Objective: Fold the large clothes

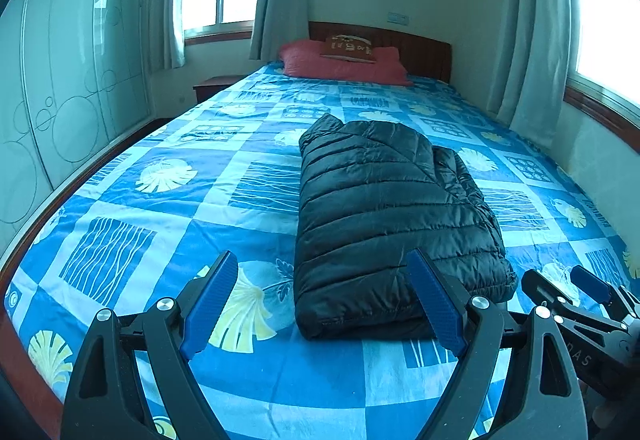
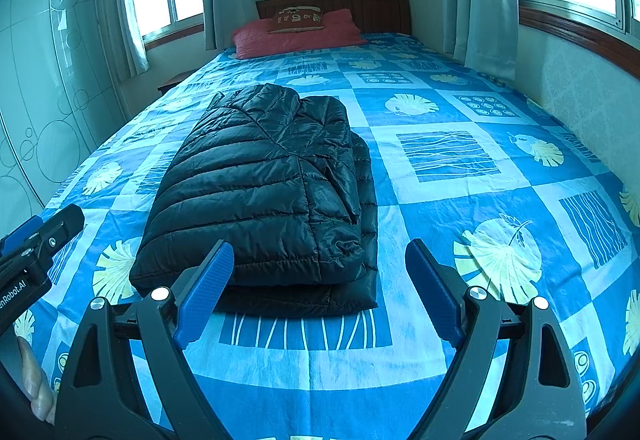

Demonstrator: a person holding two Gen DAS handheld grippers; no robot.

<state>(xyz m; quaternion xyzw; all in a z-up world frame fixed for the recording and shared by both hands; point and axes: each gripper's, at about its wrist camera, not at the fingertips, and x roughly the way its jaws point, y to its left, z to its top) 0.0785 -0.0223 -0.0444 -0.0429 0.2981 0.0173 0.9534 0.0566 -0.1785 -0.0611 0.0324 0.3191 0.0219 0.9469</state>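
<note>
The puffy black quilted jacket (image 1: 392,215) lies folded in a thick, neat block on the bed with the blue patterned sheet (image 1: 160,224). Its long side runs away from the grippers, toward the red pillow (image 1: 340,65) by the brown wooden headboard (image 1: 420,47). Its short near end faces the fingers.

The left gripper (image 1: 328,300) has its blue pads spread wide, with nothing between them. The jacket's near end lies just ahead of it and a bit to its right, so the right pad sits in front of the jacket's near corner. The right gripper (image 2: 320,292) is also spread wide and holds nothing. The jacket lies just ahead and a bit to its left. So the jacket sits between the two grippers, and both look about as near. Neither one touches it, as far as I can tell.

I think the folding is nearly done or done.

The right wrist view shows the stacked layers along the jacket's right edge, and a bit of a hand at the bottom left. The left wrist view shows the smooth left side and the other gripper.
</note>
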